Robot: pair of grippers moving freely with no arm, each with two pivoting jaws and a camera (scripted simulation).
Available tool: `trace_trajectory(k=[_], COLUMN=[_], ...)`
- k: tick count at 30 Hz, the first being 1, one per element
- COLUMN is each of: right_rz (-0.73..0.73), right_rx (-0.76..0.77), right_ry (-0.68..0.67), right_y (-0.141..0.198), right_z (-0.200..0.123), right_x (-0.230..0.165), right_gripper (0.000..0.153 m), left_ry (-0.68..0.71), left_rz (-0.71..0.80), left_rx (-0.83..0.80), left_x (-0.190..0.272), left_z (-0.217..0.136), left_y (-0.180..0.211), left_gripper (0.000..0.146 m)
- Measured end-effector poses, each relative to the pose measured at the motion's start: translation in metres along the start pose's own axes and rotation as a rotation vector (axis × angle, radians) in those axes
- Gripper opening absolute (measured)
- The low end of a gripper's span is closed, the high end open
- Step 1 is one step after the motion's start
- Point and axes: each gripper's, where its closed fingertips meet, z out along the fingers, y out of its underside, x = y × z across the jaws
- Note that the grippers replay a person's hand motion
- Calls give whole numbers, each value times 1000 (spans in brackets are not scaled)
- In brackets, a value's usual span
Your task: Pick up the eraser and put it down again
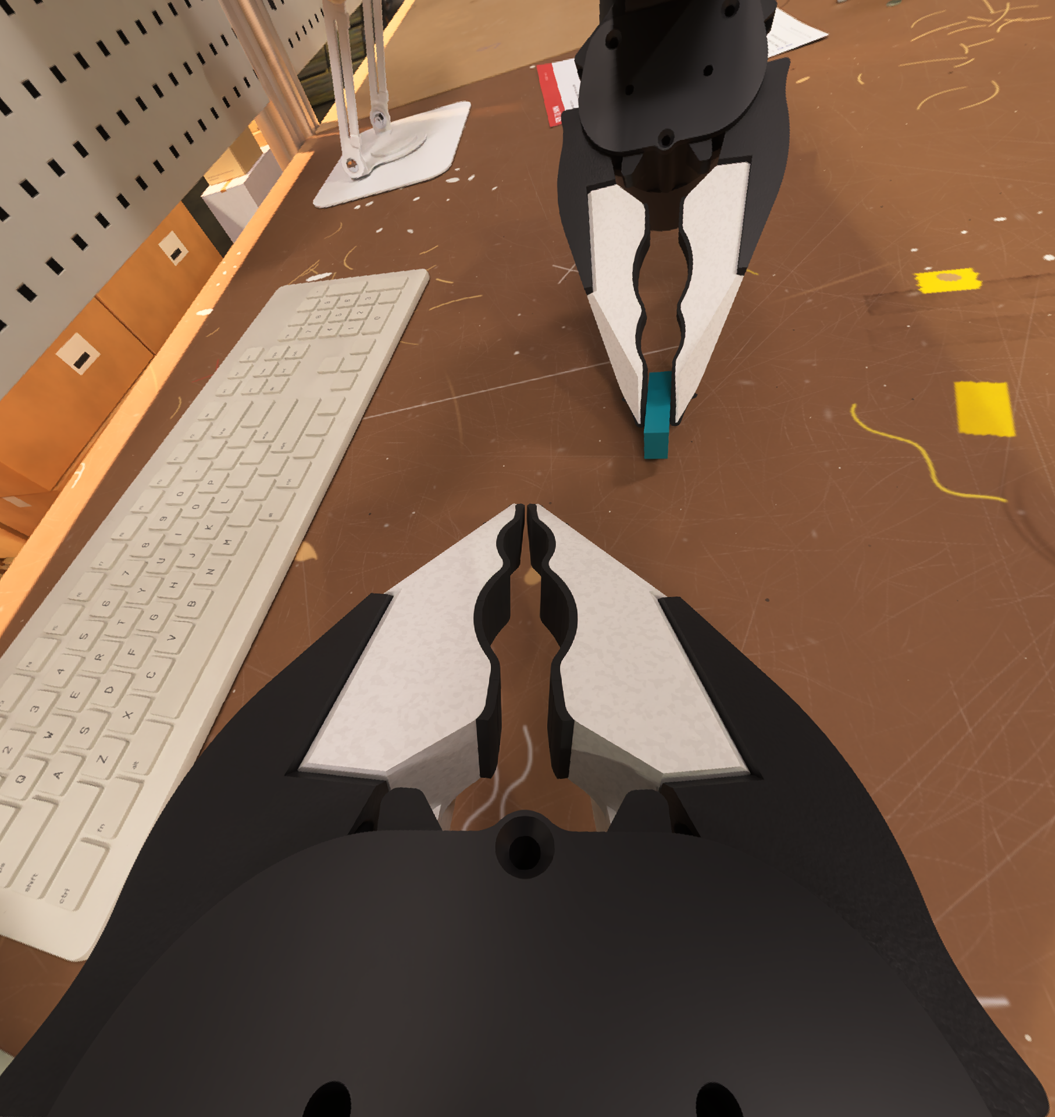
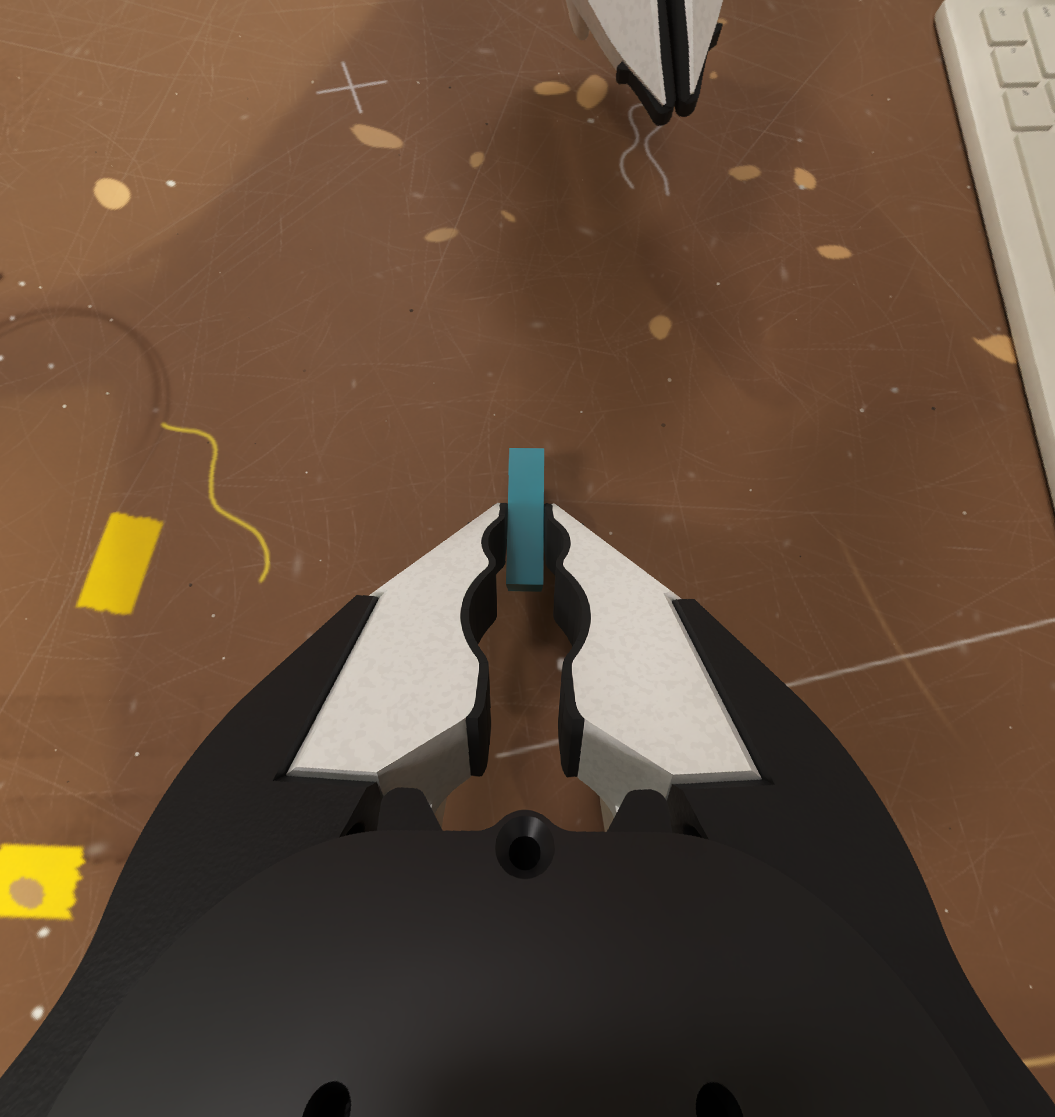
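The eraser (image 2: 525, 514) is a small teal block, held on edge between the tips of my right gripper (image 2: 525, 511), which is shut on it. In the left wrist view the eraser (image 1: 657, 423) pokes out below the right gripper (image 1: 657, 417), its lower end at or just above the brown desk (image 1: 785, 604); I cannot tell whether it touches. My left gripper (image 1: 525, 509) is shut and empty, hovering over the desk a short way in front of the eraser. It also shows at the top of the right wrist view (image 2: 670, 112).
A white keyboard (image 1: 199, 580) lies at the left, also seen at the right edge of the right wrist view (image 2: 1032, 181). A white lamp base (image 1: 398, 151) and a red-and-white card (image 1: 555, 90) sit farther back. Yellow tape patches (image 1: 984, 408) mark the desk at the right. A pegboard (image 1: 90, 121) stands at the far left.
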Motion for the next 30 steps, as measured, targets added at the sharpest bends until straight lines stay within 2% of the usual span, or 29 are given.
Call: trace_trajectory(k=[30], right_rz=[-17], right_rx=[-21], right_ry=[3], right_y=[0], right_z=[10], right_x=[-2], right_gripper=[11], left_ry=[3], left_rz=[12], left_rx=[-3], left_x=[2], left_z=[0], left_y=[-1], left_gripper=[0])
